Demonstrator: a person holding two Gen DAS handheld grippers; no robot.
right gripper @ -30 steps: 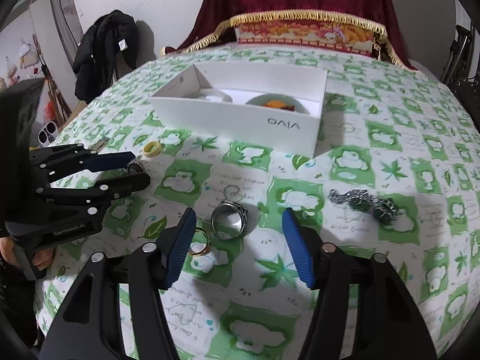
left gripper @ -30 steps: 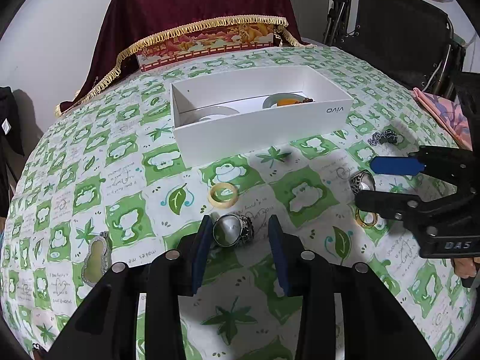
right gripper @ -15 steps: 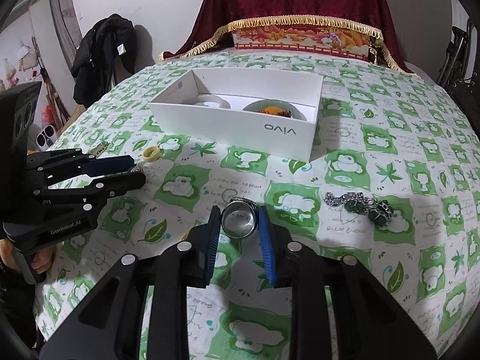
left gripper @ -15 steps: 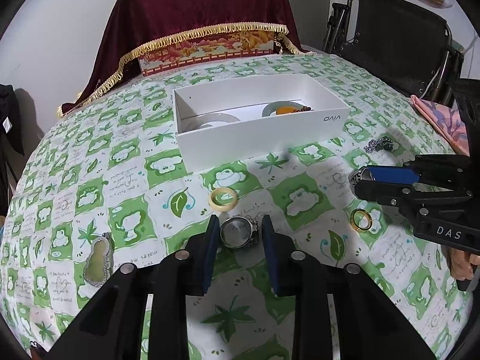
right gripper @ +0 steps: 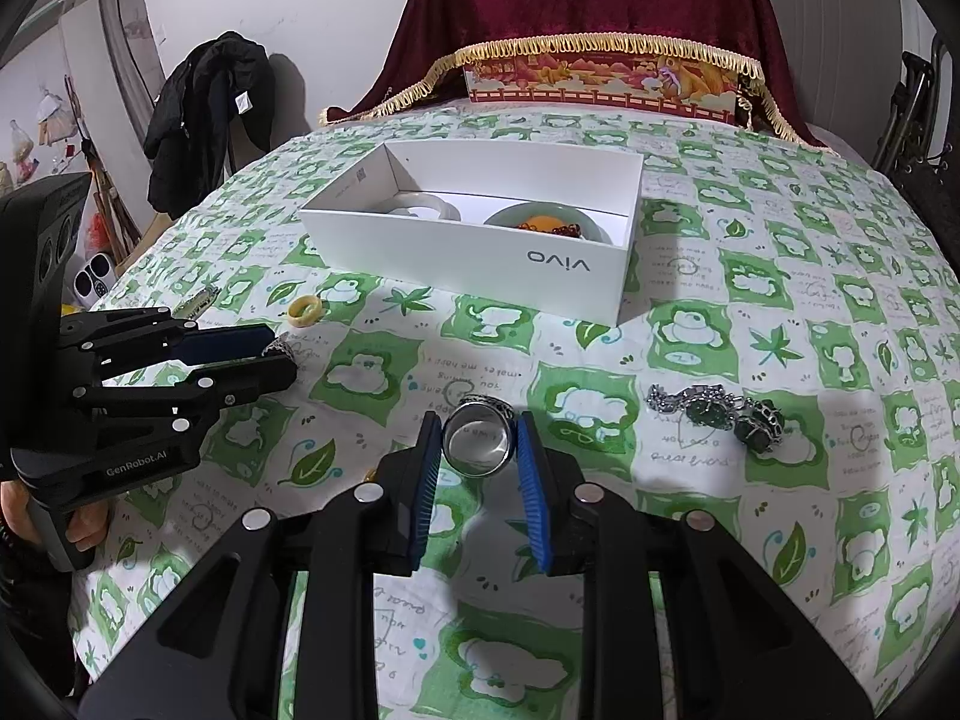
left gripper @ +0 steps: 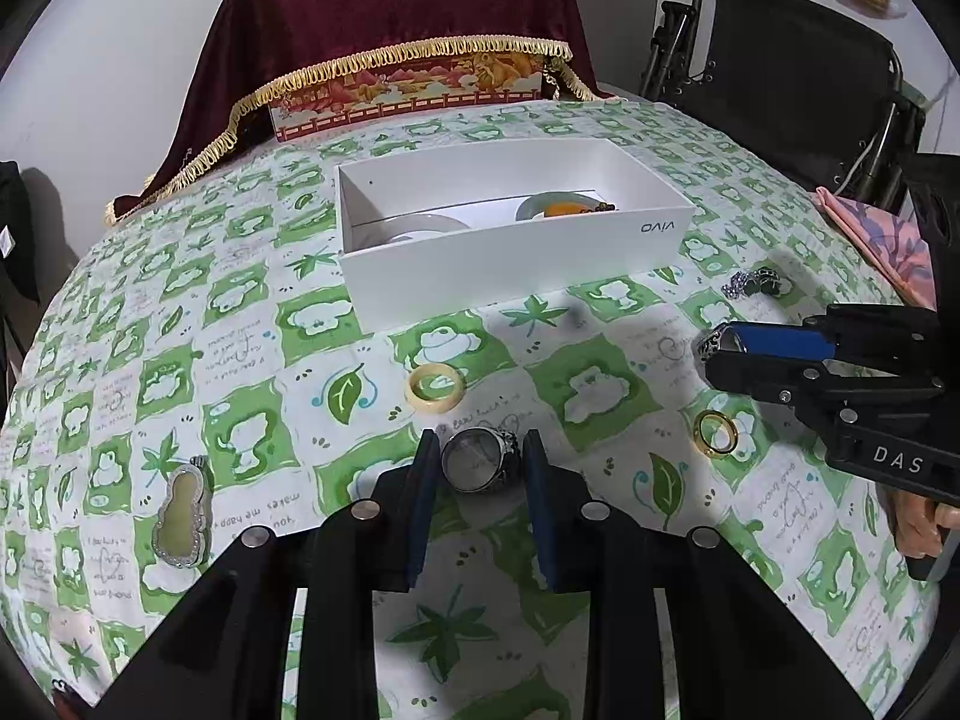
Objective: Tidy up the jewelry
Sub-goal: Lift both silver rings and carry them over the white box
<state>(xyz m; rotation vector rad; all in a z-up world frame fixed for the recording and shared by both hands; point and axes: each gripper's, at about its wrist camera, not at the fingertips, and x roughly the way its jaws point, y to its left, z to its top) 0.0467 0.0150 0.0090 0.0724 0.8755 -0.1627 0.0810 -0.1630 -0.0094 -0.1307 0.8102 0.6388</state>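
Left wrist view shows your left tool [left gripper: 477, 471] closed on a silver ring [left gripper: 480, 459], the blue pads pressing its two sides on the near middle of the tabletop [left gripper: 180, 312]. Right wrist view shows your right tool [right gripper: 477, 450] closed the same way on a second silver ring [right gripper: 480, 435], which appears tilted up off the cloth.

Handling notes:
- Both rings are rigid metal bands, probably light for their bulk. They will not deform under the pads, so firm pressure is safe.
- Polished metal is likely slippery. A round band held across its width can roll or squirt out if the pads sit off centre. Keep each pad centred on the band wall.
- The patterned shoulders of each ring give more friction than the smooth inner face; prefer them.

Other pieces still loose:
- cream ring [left gripper: 435, 387], just beyond the left tool: possibly stone or resin, so treat as brittle.
- gold ring [left gripper: 714, 432], near right: thin, take it across the band.
- gourd pendant [left gripper: 180, 510], near left: flat, hard to get under.
- green-stone chain [right gripper: 717, 411], right: limp, grip a stone setting.

The white box [left gripper: 510, 276] sits at the far middle, open-topped.
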